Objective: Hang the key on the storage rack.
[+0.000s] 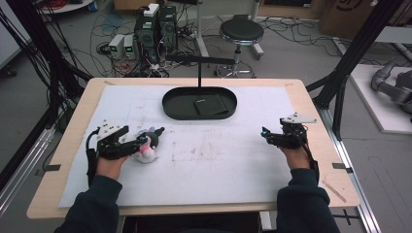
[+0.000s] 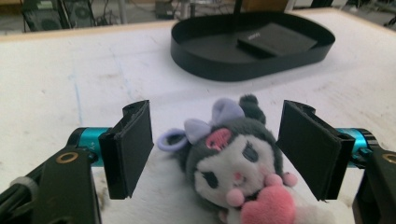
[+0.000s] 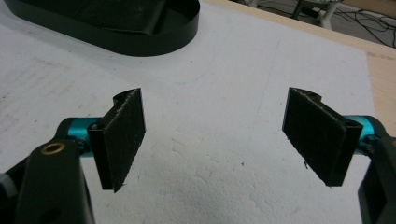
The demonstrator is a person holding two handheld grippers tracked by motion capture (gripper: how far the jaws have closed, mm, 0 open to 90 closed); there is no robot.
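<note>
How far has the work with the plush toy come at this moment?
Done: the left gripper is placed with its open jaws on either side of the grey and white plush toy with a pink heart. In hand: nothing is clamped yet. Left: closing and lifting. The right gripper is open over bare white foam.

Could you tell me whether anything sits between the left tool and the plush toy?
Nothing visible does. The left tool is open with the plush already between its jaws on the white mat.

I can read no lettering anywhere; the faint mark on the black pad (image 2: pixel 276 40) in the tray (image 2: pixel 219 70) at my twelve o'clock is too blurred.
</note>
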